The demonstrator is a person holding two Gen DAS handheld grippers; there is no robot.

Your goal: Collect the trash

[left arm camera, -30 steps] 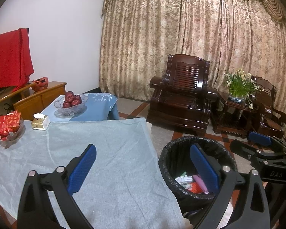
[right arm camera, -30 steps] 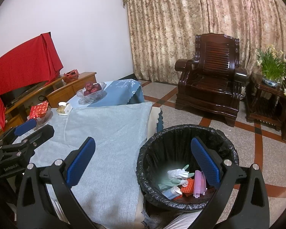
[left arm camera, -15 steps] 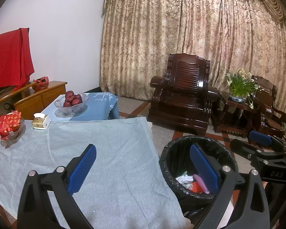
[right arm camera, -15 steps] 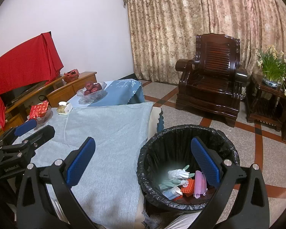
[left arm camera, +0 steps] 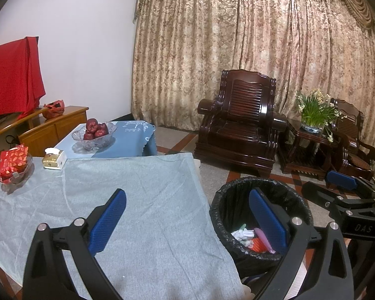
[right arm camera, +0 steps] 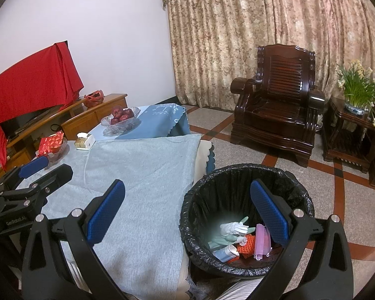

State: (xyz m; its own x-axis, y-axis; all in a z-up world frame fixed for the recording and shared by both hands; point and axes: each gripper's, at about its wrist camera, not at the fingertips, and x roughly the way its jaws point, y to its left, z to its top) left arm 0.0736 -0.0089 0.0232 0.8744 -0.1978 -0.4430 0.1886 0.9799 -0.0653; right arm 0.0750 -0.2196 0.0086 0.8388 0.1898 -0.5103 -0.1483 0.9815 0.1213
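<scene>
Left gripper (left arm camera: 187, 222): held wide apart, empty, unchanged.
Right gripper (right arm camera: 187, 215): spread, empty, unmoved.
Trash bin (right arm camera: 247, 172): contents unchanged.

Both wrist views look forward and downward, sharing the table (left arm camera: 150, 200) and bin (right arm camera: 237, 180).

The left gripper (left arm camera: 187, 221) hangs with fingers (left arm camera: 107, 222) spread wide above the surface (left arm camera: 142, 200), just beside the trash bin (left arm camera: 227, 200) holding crumpled trash (left arm camera: 245, 235).
</scene>
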